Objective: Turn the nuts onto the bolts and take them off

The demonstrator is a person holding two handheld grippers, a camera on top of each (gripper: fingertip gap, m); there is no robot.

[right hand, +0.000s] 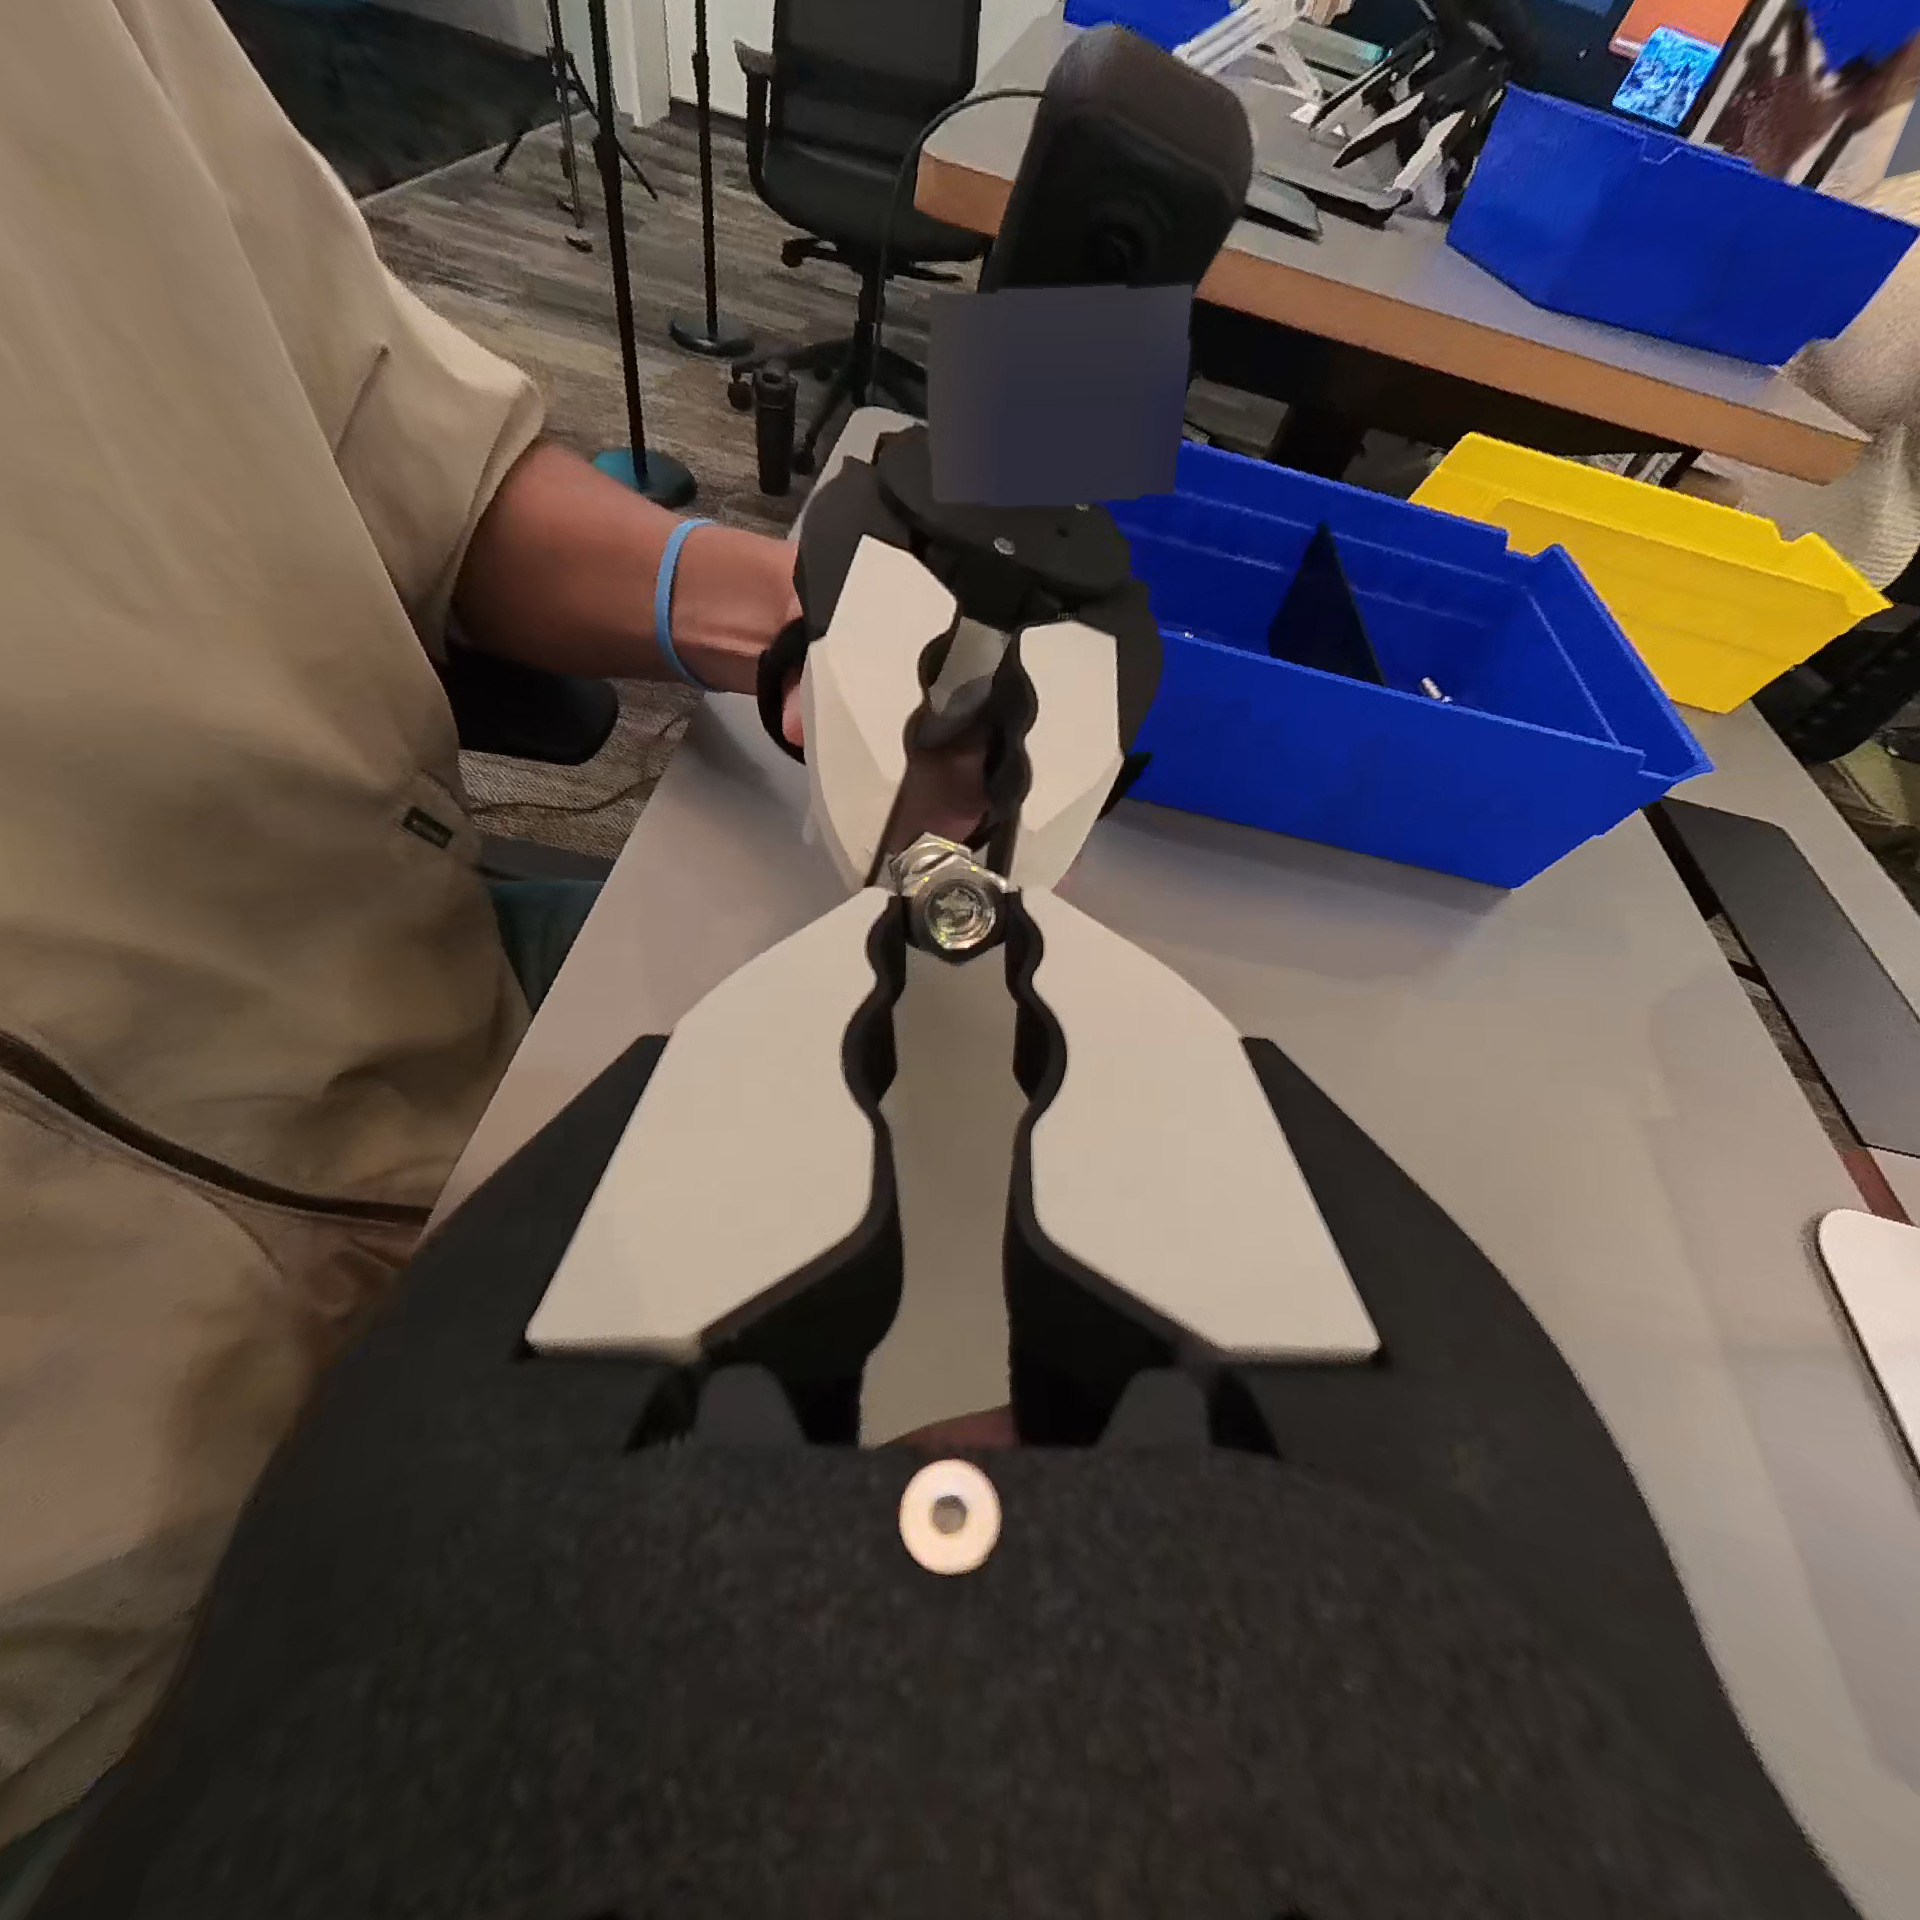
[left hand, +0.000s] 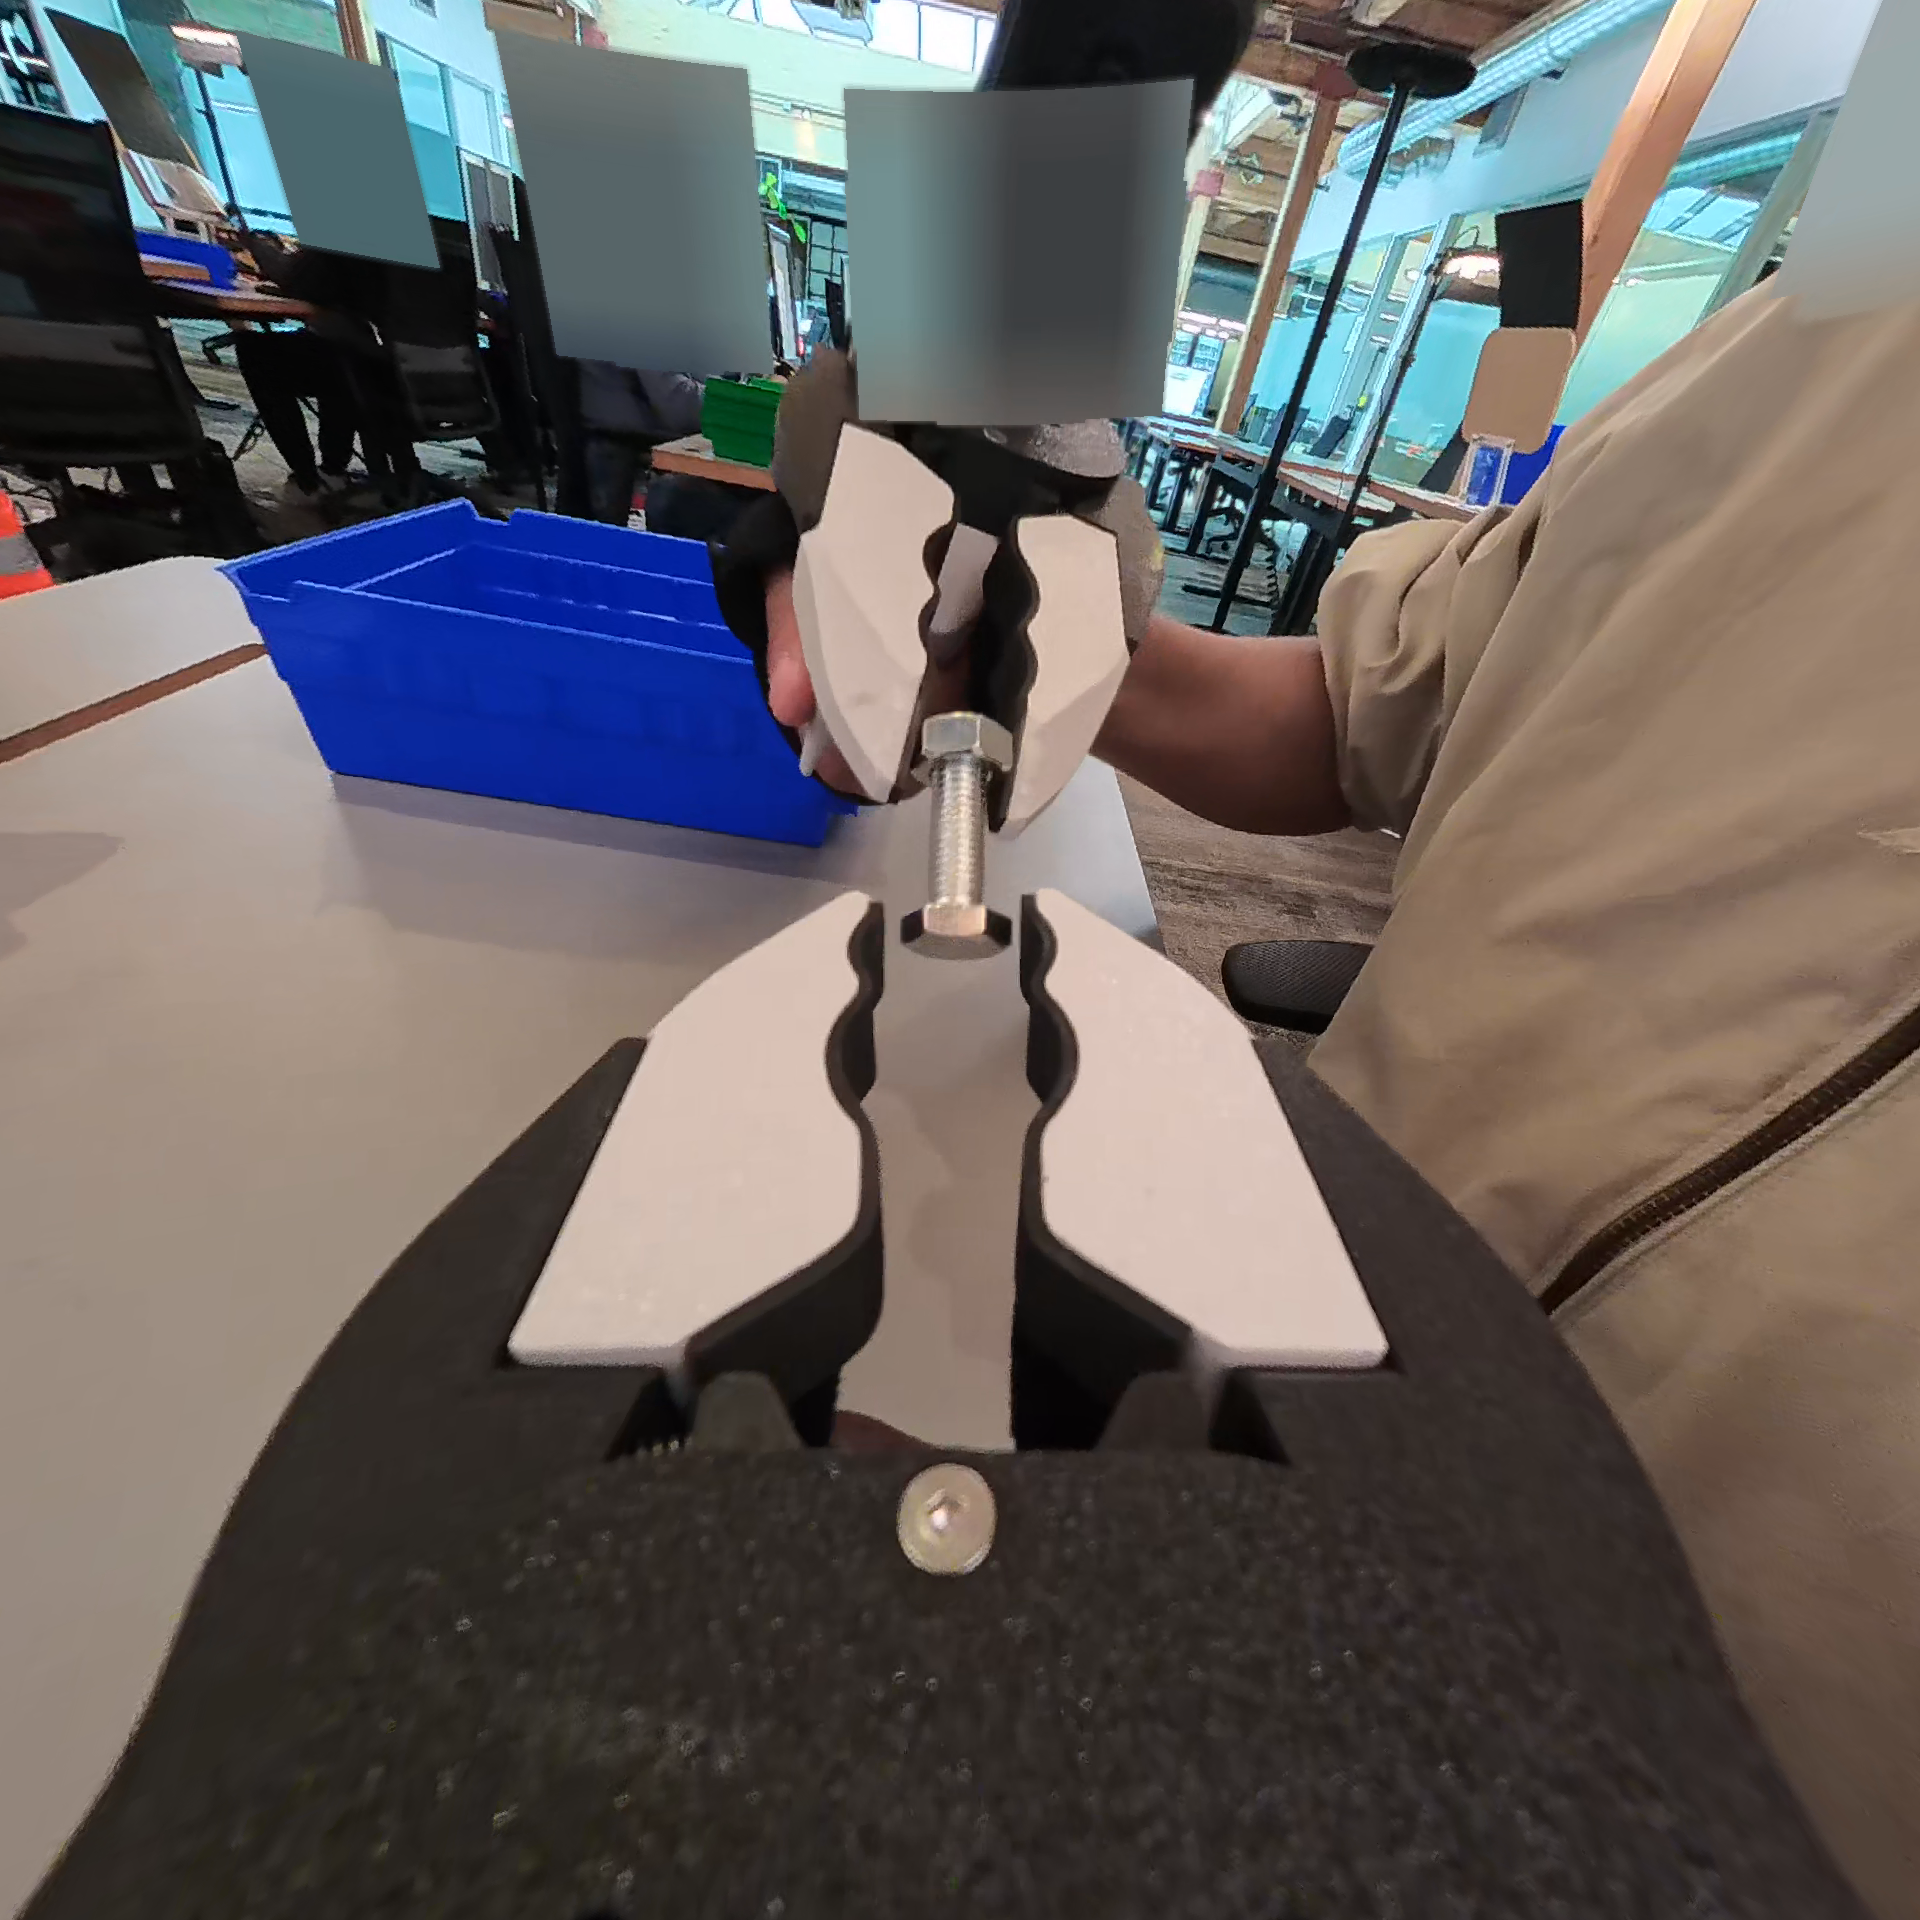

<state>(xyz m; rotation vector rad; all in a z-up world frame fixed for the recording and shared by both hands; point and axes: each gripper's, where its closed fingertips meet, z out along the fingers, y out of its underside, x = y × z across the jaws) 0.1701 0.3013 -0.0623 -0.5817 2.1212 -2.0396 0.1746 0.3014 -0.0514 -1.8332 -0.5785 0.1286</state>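
Note:
A silver bolt (left hand: 956, 831) is held in the air above the grey table (left hand: 312, 1039), spanning both grippers. My right gripper (right hand: 954, 914) is shut on the bolt's hex head (right hand: 951, 916), seen end-on; in the left wrist view the right gripper (left hand: 948, 810) faces me with the head (left hand: 966, 740) in its jaws. A nut (left hand: 951, 927) sits at the bolt's near end between my left gripper's (left hand: 953, 920) tips. The jaws stand slightly apart, with a thin gap on each side of the nut. In the right wrist view the left gripper (right hand: 940, 868) is just behind the nut (right hand: 925, 860).
A blue bin (left hand: 520, 675) stands on the table behind the grippers; in the right wrist view the blue bin (right hand: 1351, 748) has a black divider, and a yellow bin (right hand: 1662, 582) sits beyond it. The person's beige jacket (left hand: 1662, 935) fills one side. A white object (right hand: 1870, 1299) lies at the table's right edge. The tips of both grippers are at nearly the same place.

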